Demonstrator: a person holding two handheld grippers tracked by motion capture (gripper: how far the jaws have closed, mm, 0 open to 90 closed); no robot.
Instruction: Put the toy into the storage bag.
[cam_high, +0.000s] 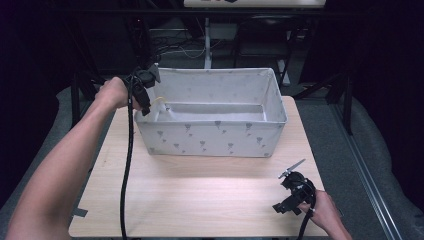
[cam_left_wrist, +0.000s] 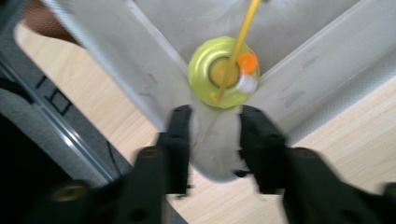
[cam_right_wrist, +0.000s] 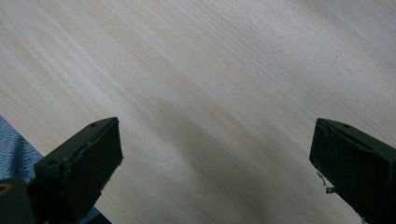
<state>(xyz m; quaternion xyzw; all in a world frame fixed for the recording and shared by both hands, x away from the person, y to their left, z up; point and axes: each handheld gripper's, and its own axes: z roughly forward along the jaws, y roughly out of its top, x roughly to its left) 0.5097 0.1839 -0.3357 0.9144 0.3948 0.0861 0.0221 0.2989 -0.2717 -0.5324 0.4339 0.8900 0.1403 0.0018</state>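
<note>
A white fabric bin (cam_high: 210, 140) with small grey marks stands on the far half of the wooden table (cam_high: 200, 195). In its near-left corner stands a yellow-green spray can (cam_left_wrist: 223, 72) with an orange-and-white nozzle and a thin yellow straw (cam_left_wrist: 243, 32) across its top. My left gripper (cam_high: 146, 110) hangs over that corner, pointing down. Its jaws are apart in the left gripper view (cam_left_wrist: 212, 112), one on each side of the bin's corner edge, just short of the can. My right gripper (cam_high: 283, 194) is open low over bare wood (cam_right_wrist: 215, 123) near the front right.
The bin's inside (cam_high: 215, 111) shows a pale floor. Dark table legs, cables and a grey floor (cam_high: 330, 125) lie beyond and beside the table. Bare wood stretches between the bin and the front edge.
</note>
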